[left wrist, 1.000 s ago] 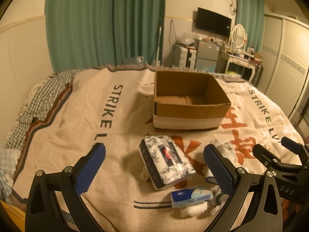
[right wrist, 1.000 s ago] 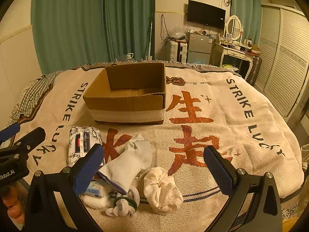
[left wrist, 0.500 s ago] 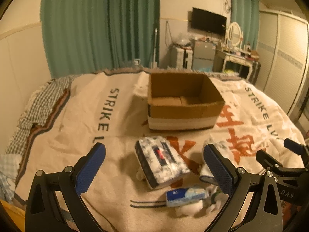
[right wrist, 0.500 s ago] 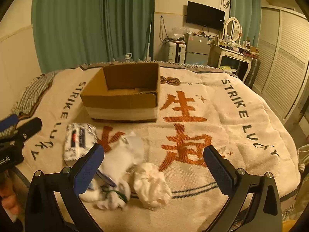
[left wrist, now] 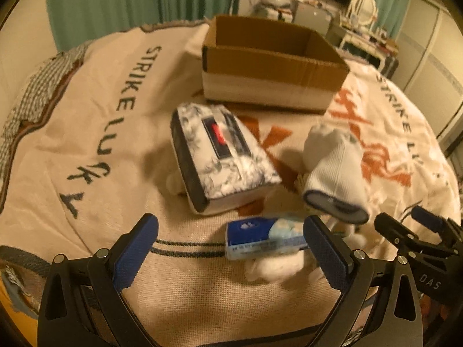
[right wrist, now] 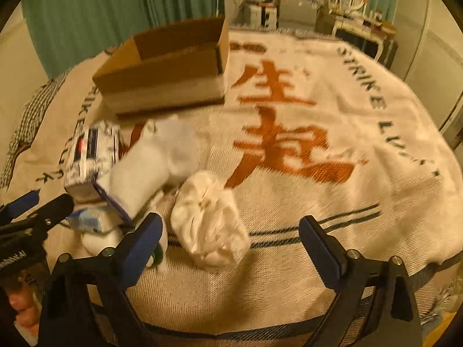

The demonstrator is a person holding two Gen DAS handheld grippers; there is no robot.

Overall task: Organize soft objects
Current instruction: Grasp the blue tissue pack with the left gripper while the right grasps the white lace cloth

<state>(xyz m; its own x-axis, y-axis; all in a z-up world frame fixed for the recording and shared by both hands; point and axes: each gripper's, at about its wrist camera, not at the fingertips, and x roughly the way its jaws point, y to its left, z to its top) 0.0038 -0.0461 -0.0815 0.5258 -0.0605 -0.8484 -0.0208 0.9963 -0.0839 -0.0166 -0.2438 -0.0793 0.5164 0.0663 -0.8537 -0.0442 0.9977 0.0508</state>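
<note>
While both grippers hover low over the cream woven blanket (right wrist: 332, 202), neither one holds anything. The left gripper (left wrist: 230, 248) has its blue-padded fingers (left wrist: 136, 245) spread wide, framing the small blue-and-white pocket tissue packet (left wrist: 260, 240), which lies on a white fluffy item (left wrist: 272, 269) too blurred to identify. The right gripper (right wrist: 228, 245) is equally wide apart, and the crumpled white cloth bundle (right wrist: 211, 219) lies just ahead of its gap, nearer its left finger.

The soft objects are clustered together on the near part of the blanket: the floral-printed soft tissue pack (left wrist: 220, 156) sits tilted, propped on something white beneath it, and the white ribbed sock with a dark cuff (left wrist: 335, 173) lies just beside it. The open brown cardboard box (left wrist: 272, 63) stands beyond the cluster and appears empty, presumably as the collection container. Judged from this layout, sorting has not begun; wide openings suit approaching compressible items from above.
</note>
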